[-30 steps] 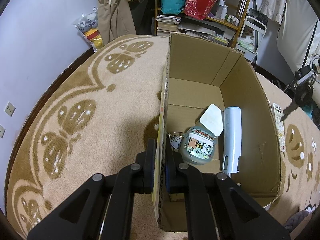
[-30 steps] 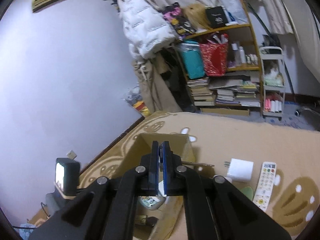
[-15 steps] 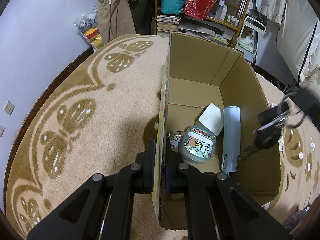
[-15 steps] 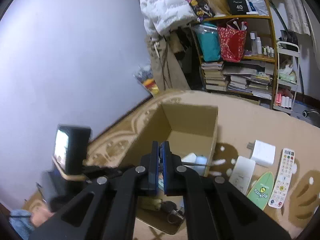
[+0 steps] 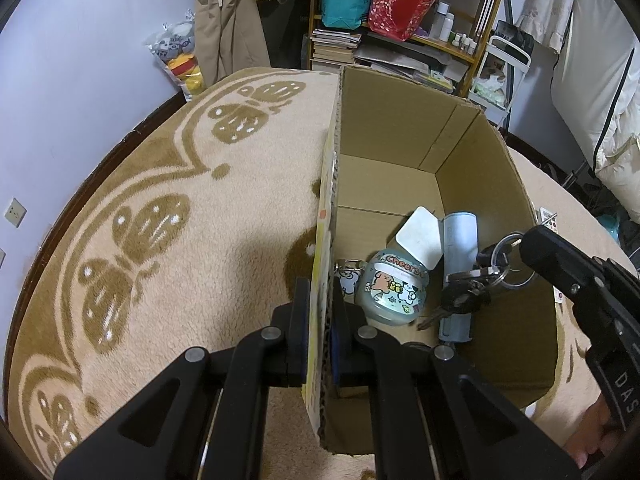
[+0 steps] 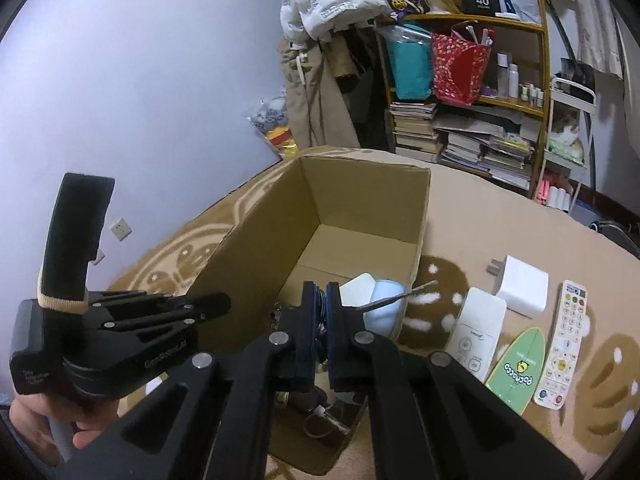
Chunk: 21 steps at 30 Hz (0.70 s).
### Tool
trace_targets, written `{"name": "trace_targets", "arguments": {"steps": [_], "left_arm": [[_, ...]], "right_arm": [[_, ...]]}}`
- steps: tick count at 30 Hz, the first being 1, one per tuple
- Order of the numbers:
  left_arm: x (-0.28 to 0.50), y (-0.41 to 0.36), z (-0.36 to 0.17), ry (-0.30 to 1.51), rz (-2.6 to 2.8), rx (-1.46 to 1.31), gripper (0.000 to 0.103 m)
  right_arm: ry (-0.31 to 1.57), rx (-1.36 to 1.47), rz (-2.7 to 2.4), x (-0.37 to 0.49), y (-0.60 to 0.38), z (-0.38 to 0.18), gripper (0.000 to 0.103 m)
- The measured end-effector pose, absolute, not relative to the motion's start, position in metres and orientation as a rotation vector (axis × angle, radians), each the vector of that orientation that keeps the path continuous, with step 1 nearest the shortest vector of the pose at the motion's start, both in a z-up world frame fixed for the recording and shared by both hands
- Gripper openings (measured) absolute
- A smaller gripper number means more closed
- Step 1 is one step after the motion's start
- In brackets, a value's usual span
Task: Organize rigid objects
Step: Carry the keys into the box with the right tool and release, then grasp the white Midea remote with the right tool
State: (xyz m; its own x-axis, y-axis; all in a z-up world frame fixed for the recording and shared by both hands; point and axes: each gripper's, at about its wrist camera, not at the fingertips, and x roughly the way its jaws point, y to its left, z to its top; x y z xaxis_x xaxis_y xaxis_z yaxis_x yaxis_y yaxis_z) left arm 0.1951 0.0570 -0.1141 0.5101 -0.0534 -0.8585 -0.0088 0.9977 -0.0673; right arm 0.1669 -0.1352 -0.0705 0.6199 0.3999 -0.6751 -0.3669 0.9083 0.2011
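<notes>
Right tool [image 5: 516,246] clenching key bunch [image 5: 470,292], dangling directly over open box [image 5: 384,152]; left tool [image 5: 320,320] pinching box wall, steadying.

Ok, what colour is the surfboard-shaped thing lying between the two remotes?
Light green surfboard-shaped thing with a yellow cartoon logo; seen best in the right wrist view.

Black tongs [image 5: 320,340], silver screws, blue pads [image 6: 331,334]
</notes>
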Motion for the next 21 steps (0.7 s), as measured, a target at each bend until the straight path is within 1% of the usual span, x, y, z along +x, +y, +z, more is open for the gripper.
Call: {"name": "trace_targets", "arguments": {"steps": [5, 6, 7, 8, 10, 13, 14, 16, 18, 21], "left_arm": [[0.195, 0.057, -0.114, 1.036, -0.026, -0.062, 0.008], [0.195, 0.057, -0.114, 1.036, -0.026, -0.061, 0.008], [0.195, 0.056, -0.114, 1.036, -0.026, -0.061, 0.008], [0.195, 0.056, -0.114, 1.039, -0.026, -0.065, 0.008], [0.196, 0.057, -0.114, 1.041, -0.027, -0.076, 0.008], [0.196, 0.057, -0.114, 1.041, -0.027, -0.074, 0.008], [0.196, 0.057, -0.115, 1.041, -0.026, -0.071, 0.008], [0.196, 0.057, -0.114, 1.040, -0.025, -0.070, 0.009], [0.197, 0.057, -0.115, 1.042, -0.026, -0.069, 0.009], [0.197, 0.058, -0.115, 1.045, -0.030, -0.078, 0.009]], "right_arm": [[0.770, 0.024, 0.423, 0.166, -0.134, -0.064, 0.007], [0.768, 0.028, 0.408, 0.166, -0.136, -0.063, 0.013], [0.767, 0.030, 0.390, 0.167, -0.139, -0.061, 0.022], [0.762, 0.031, 0.377, 0.167, -0.141, -0.060, 0.027], [0.748, 0.033, 0.351, 0.166, -0.147, -0.057, 0.049], [0.731, 0.042, 0.314, 0.167, -0.159, -0.053, 0.064], [0.729, 0.043, 0.304, 0.167, -0.162, -0.052, 0.067], [0.726, 0.045, 0.274, 0.169, -0.170, -0.050, 0.083], [0.719, 0.051, 0.247, 0.171, -0.178, -0.048, 0.094], [0.696, 0.059, 0.226, 0.174, -0.186, -0.043, 0.098]]}}
